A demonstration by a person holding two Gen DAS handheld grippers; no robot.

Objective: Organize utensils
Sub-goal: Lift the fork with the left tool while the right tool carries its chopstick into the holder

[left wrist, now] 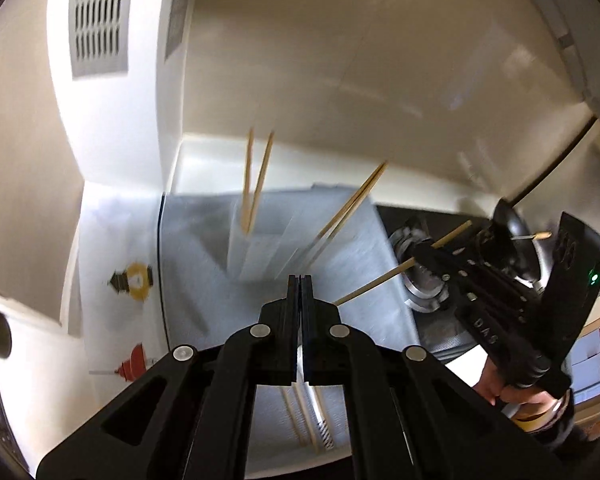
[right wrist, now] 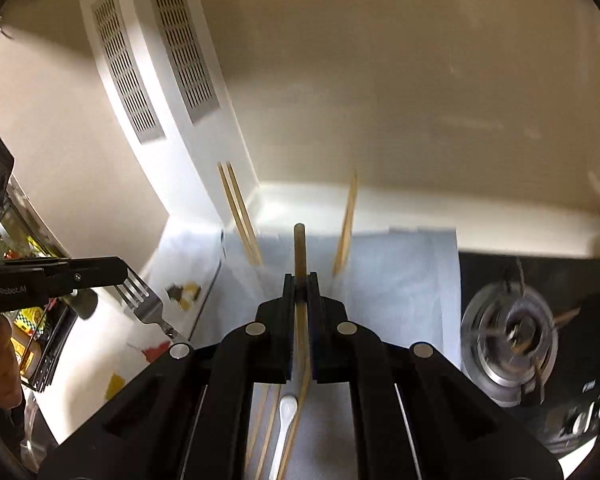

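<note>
While the left gripper [right wrist: 128, 276] clamps the handle of a metal fork [right wrist: 146, 304], tines pointing down toward the white counter [right wrist: 112, 344], the right gripper [right wrist: 300, 280] grips a single wooden chopstick [right wrist: 300, 248]. Ahead, 2 pairs of chopsticks [left wrist: 256, 176] stand in a clear holder [left wrist: 256, 248] on a pale cloth [right wrist: 400, 280], beside a stove burner [right wrist: 508, 344].
</note>
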